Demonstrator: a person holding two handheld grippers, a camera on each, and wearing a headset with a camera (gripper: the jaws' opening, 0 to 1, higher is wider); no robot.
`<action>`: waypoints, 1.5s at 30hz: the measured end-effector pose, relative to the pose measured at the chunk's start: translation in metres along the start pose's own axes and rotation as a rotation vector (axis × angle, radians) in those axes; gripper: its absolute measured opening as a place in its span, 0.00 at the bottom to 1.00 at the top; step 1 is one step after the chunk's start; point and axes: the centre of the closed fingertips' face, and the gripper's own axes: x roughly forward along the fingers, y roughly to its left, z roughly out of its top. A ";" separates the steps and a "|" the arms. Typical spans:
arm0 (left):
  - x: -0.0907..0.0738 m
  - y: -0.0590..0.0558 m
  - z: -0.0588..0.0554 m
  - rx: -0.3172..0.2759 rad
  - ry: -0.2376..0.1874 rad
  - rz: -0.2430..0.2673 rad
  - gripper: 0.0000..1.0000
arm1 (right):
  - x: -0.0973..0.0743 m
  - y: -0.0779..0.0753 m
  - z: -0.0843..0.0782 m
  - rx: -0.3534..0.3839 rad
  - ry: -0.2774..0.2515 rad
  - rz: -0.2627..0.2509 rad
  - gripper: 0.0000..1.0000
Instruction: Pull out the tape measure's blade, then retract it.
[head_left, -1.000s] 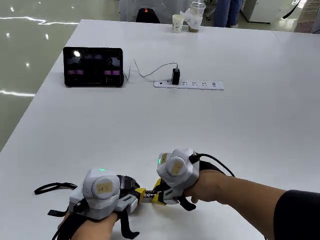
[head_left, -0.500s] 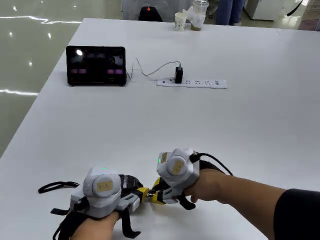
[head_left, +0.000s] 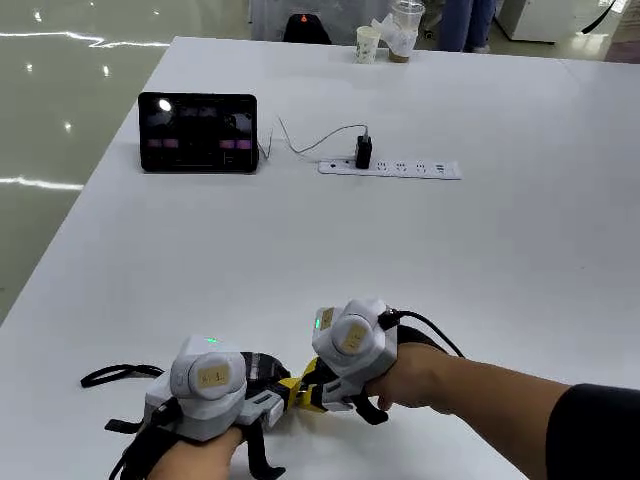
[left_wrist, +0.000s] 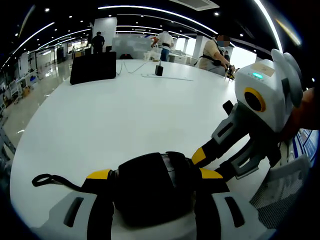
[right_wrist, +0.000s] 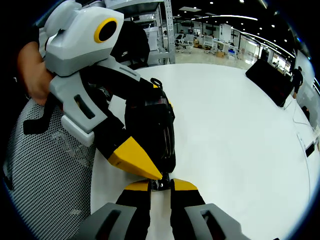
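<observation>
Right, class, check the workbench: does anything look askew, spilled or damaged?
Nothing stands out. The left gripper clamps the tape measure, the right gripper pinches its blade tip, the tablet stands upright, and the power strip and cups look tidy, with no spill on the table.

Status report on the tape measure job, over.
Left gripper shut on tape measure. Right gripper shut on blade tip, blade barely out. Nothing blocking the pull.

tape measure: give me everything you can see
The tape measure has a black, rubbery-looking case resting on the white table, clamped between the left gripper's yellow-tipped jaws. The right gripper pinches the metal blade tip at its mouth; almost no blade is out. Its black wrist strap trails on the table.
</observation>
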 end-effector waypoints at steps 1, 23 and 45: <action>0.000 0.000 0.000 0.001 0.000 0.000 0.61 | 0.001 0.000 0.002 -0.008 -0.004 0.001 0.11; 0.000 0.000 0.000 0.007 0.001 -0.005 0.63 | 0.002 0.001 0.003 0.001 -0.011 -0.026 0.13; -0.011 0.002 0.004 0.027 0.046 -0.140 0.73 | -0.040 0.004 -0.019 0.067 -0.050 -0.100 0.18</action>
